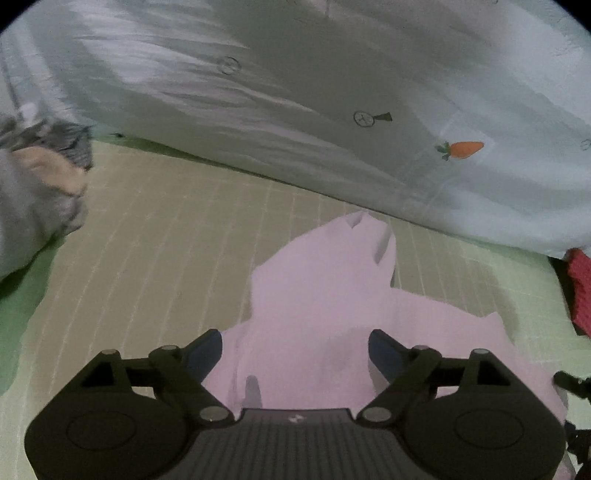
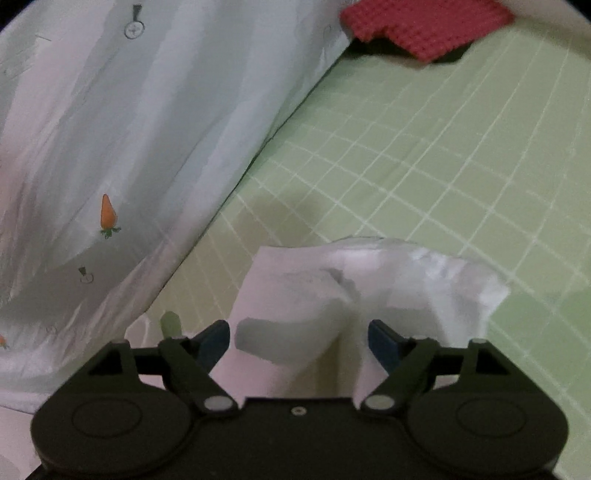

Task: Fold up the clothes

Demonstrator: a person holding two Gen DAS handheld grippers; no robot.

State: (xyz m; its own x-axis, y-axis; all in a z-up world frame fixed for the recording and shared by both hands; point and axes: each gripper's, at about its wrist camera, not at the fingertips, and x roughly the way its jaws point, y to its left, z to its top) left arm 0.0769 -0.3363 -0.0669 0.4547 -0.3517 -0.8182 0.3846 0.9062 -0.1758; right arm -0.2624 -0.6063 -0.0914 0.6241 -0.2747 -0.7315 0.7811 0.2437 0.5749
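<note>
My left gripper [image 1: 295, 350] and right gripper [image 2: 298, 341] both stand with jaws spread wide, clamping nothing, each poised over the pale pink-white garment [image 1: 325, 314] that lies rumpled on the green grid-checked bed sheet [image 1: 166, 258]. In the left wrist view the cloth runs between my blue fingertips [image 1: 205, 352] and peaks toward the far side; in the right wrist view the same garment [image 2: 362, 284] bunches into thick rolls with a raised ridge between my fingers. It is not yet a flat, squared packet, though whether these layers are partial folds or plain crumpling I cannot tell. To fold it well, I judge each jaw should close on a single clean edge or corner, not a wad, and the pair should draw the cloth taut before laying it over. Past the garment, a carrot-print quilt [image 1: 369, 92] banks along the sheet's far edge. A grey bundle of clothing [image 1: 40, 192] sits at the left edge, and a red knitted piece [image 2: 424, 26] lies near the far right corner.
</note>
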